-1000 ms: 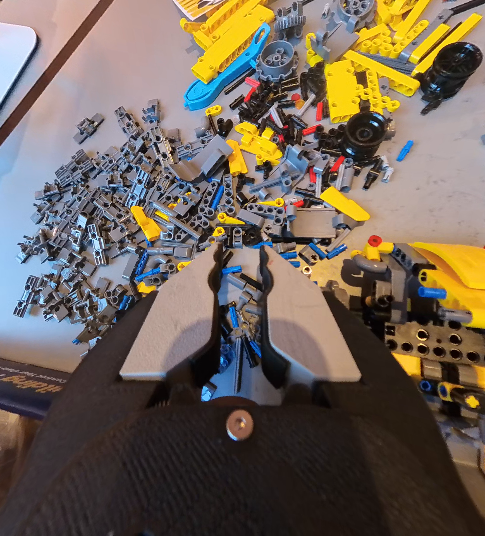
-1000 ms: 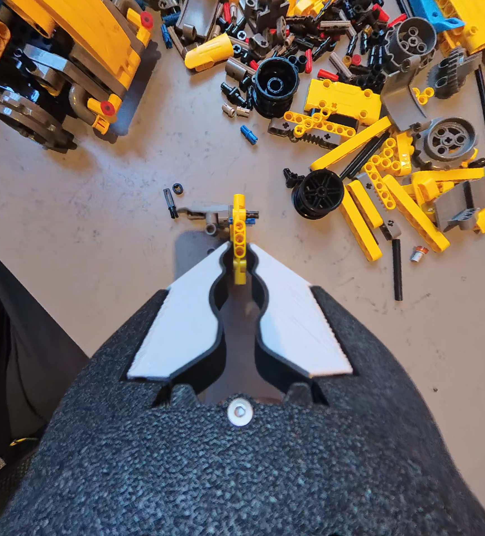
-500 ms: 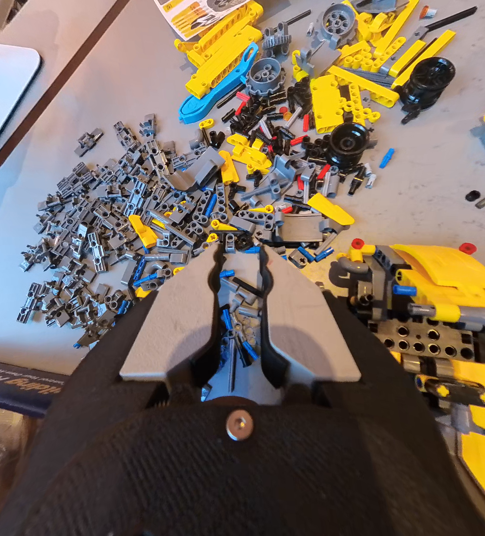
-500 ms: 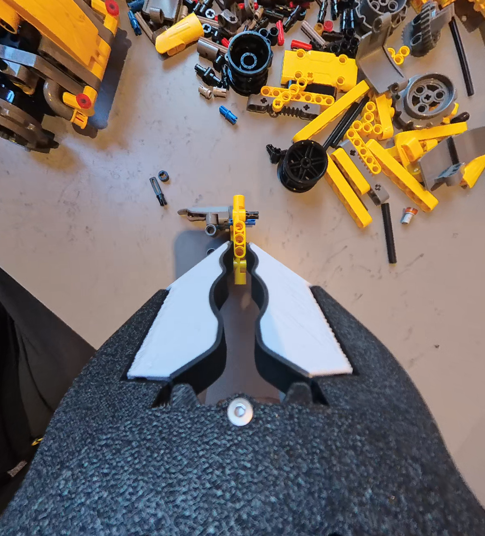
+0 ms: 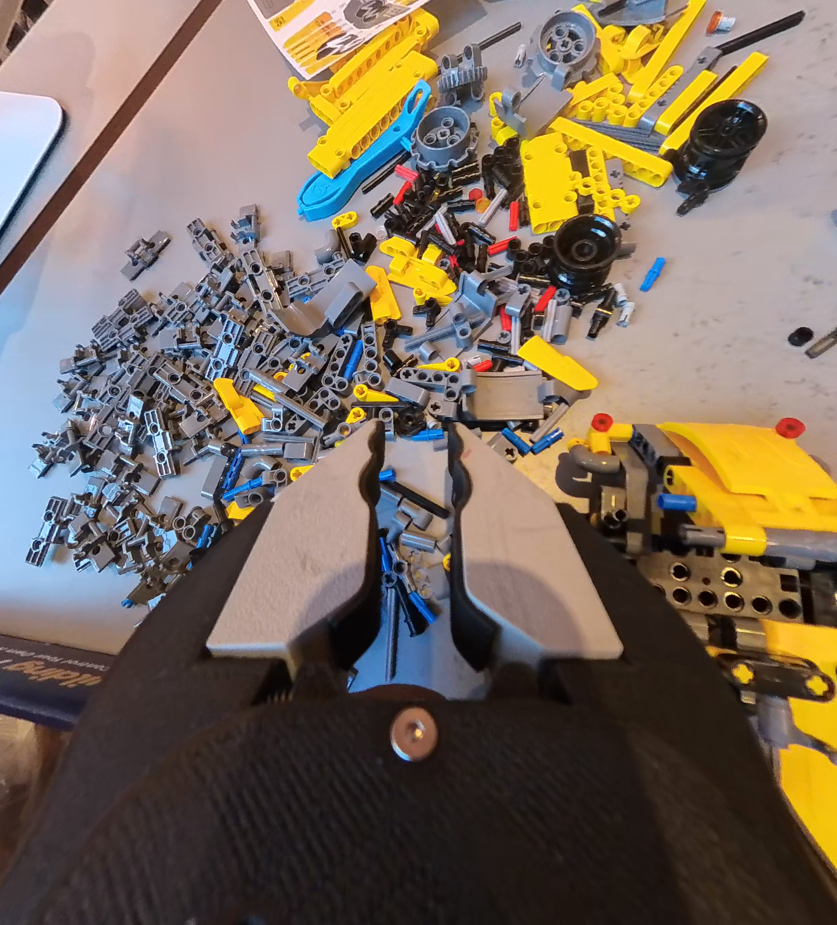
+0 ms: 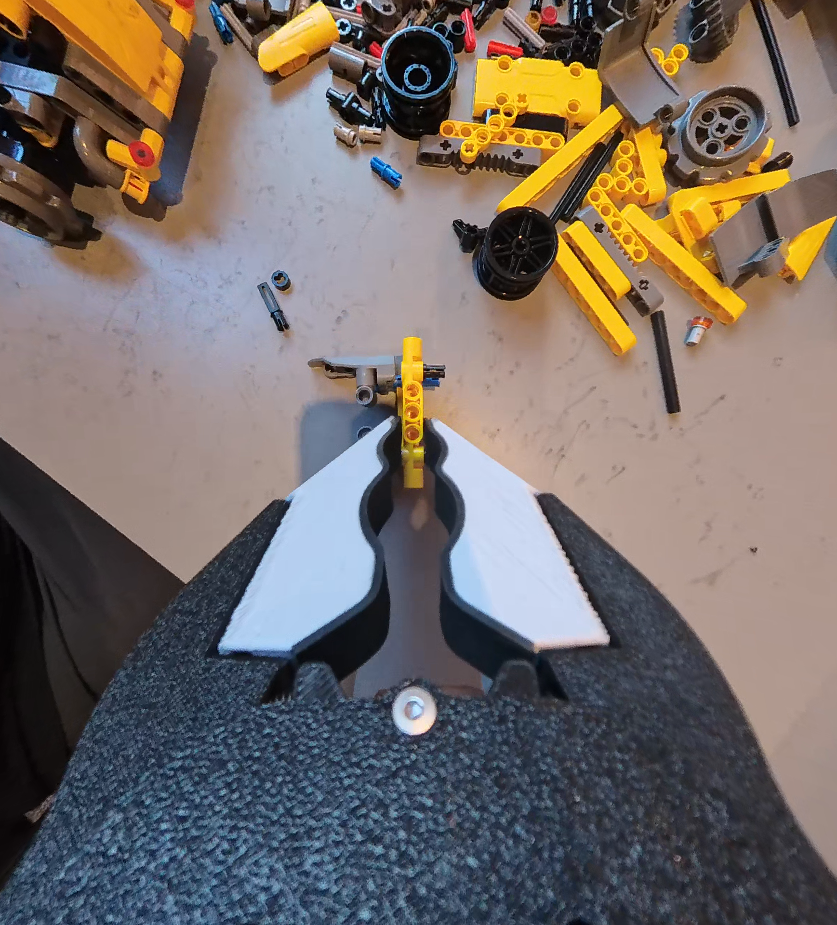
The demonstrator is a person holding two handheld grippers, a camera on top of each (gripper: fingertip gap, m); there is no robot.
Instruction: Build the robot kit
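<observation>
- Right now the small yellow sub-assembly [image 6: 412,410] is pinched at its lower end in the right gripper [image 6: 412,425], clenched on it & held off the table [image 6: 156,400]; a grey lever piece [image 6: 351,368] and a black pin [image 6: 435,371] stick out sideways at its 12 o'clock end.
- Risk: grip is only on the thin beam's tail — it could pivot or slip out if bumped.
- The side parts look push-fit; a knock might pop them off.
- Left gripper [image 5: 414,440] is spread, empty, hovering over the grey parts pile [image 5: 181,400].
- Risk: closing there could catch several bits at once — pins [image 5: 406,590] lie jumbled right between its fingers.
- Yellow model [image 5: 731,525] sits just beside it at 3 o'clock; a sideways swing may clip it.
- Black wheel [image 6: 519,250] at 1 o'clock of the right gripper could roll if nudged.
</observation>
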